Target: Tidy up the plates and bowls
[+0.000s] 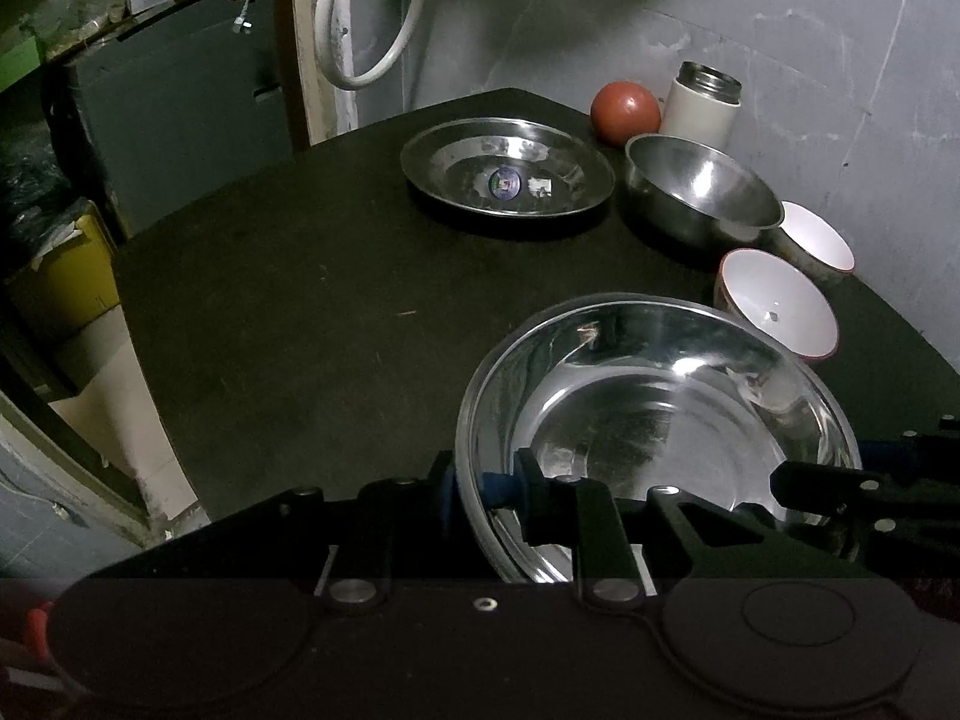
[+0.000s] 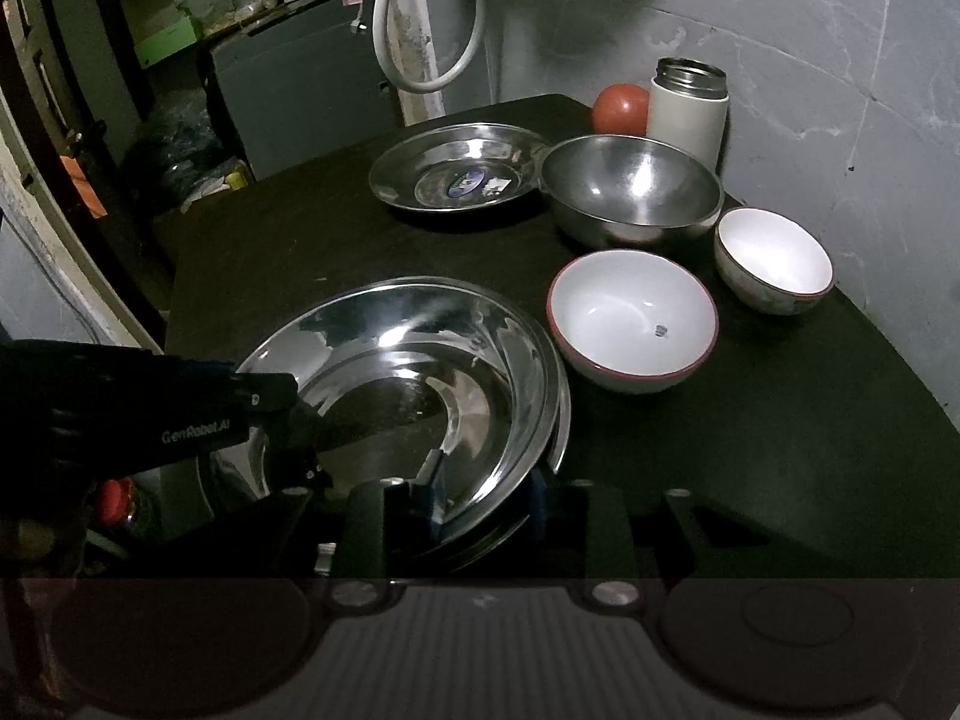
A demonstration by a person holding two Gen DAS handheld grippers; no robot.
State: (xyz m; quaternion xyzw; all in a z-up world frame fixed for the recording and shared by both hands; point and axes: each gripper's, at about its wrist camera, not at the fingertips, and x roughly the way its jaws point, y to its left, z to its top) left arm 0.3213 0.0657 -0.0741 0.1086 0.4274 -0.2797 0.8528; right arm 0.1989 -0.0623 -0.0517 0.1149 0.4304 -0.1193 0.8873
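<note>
A large shiny steel plate (image 1: 660,396) (image 2: 408,360) lies nearest on the black table (image 1: 300,300). My left gripper (image 1: 483,486) is shut on its left rim. My right gripper (image 2: 486,489) is shut on its near right rim, where a second steel rim (image 2: 563,420) shows just beneath. Each view shows the other gripper on the opposite side of the plate. Farther back lie a steel plate with stickers (image 1: 507,174) (image 2: 456,174) and a steel bowl (image 1: 702,192) (image 2: 630,192). Two white red-rimmed bowls (image 2: 633,315) (image 2: 774,258) stand on the right.
A red ball (image 2: 621,108) and a white flask (image 2: 687,108) stand in the far corner by the grey wall. A white hose (image 2: 420,30) hangs behind the table. Boxes and a dark cabinet (image 1: 180,108) sit beyond the left edge.
</note>
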